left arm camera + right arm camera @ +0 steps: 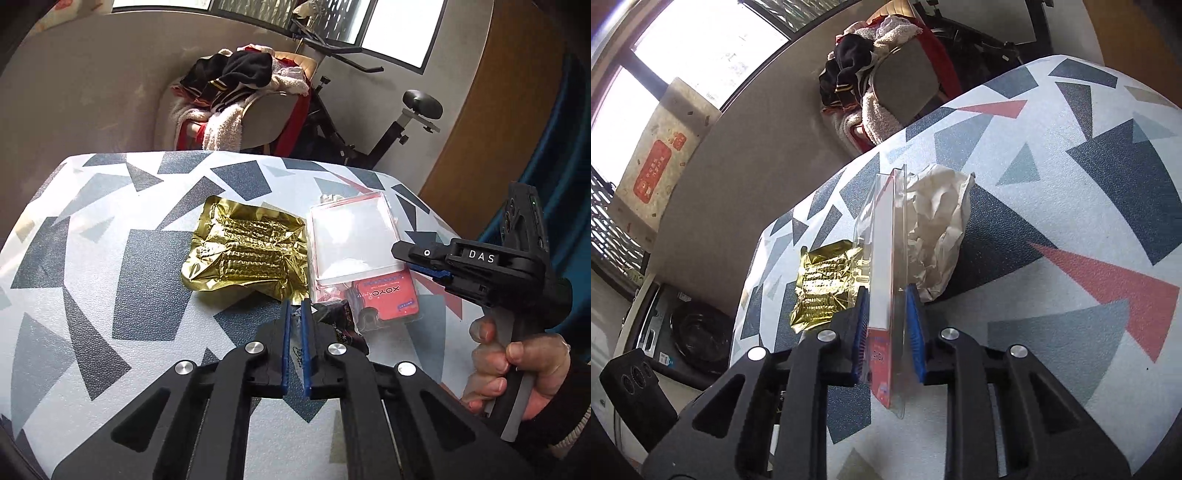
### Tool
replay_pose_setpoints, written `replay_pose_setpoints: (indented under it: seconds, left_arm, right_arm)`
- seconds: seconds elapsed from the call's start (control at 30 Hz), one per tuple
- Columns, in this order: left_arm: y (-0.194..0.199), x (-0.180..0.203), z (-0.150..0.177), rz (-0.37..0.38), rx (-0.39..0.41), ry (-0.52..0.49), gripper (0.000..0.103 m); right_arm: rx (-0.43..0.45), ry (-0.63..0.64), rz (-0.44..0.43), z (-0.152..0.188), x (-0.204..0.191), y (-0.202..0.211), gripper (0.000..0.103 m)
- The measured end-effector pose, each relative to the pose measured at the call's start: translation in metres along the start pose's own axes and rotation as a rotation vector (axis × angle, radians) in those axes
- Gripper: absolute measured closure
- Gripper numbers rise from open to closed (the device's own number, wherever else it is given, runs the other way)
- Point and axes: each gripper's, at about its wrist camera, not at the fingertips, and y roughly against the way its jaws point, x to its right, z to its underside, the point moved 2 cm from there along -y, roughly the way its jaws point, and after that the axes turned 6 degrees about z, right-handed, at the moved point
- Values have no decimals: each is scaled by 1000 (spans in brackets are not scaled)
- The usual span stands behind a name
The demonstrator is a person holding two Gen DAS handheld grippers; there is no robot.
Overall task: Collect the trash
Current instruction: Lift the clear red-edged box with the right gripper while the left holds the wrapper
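The left gripper (295, 314) jaws hide most of the thin wrapper (296, 334) between them.

"DAS" stands in white capitals on the black body of the right gripper (424, 263), seen from the left wrist view. "XOYO" is printed upside down on the red card inside the clear blister pack (360, 254); smaller print beside it is too small to read. In the right wrist view, a pale poster (661, 162) by the window carries a red panel with white characters, not legible. No other text is readable.
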Motion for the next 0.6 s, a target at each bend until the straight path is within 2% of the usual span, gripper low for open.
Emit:
replay_pose_setpoints:
  seconds: [0.23, 0.37, 0.47, 0.6]
  left_arm:
    - [17, 1, 3, -10, 11, -10, 97]
    - [26, 2, 7, -13, 15, -13, 97]
    - [32, 2, 9, -18, 20, -16, 98]
    - [35, -1, 14, -18, 16, -3, 98]
  right_arm:
    - [77, 126, 28, -3, -11, 47, 82]
    - [89, 186, 64, -1, -17, 63, 84]
    - [60, 235, 81, 7, -24, 65, 86]
    - [-6, 307, 147, 23, -32, 50, 92]
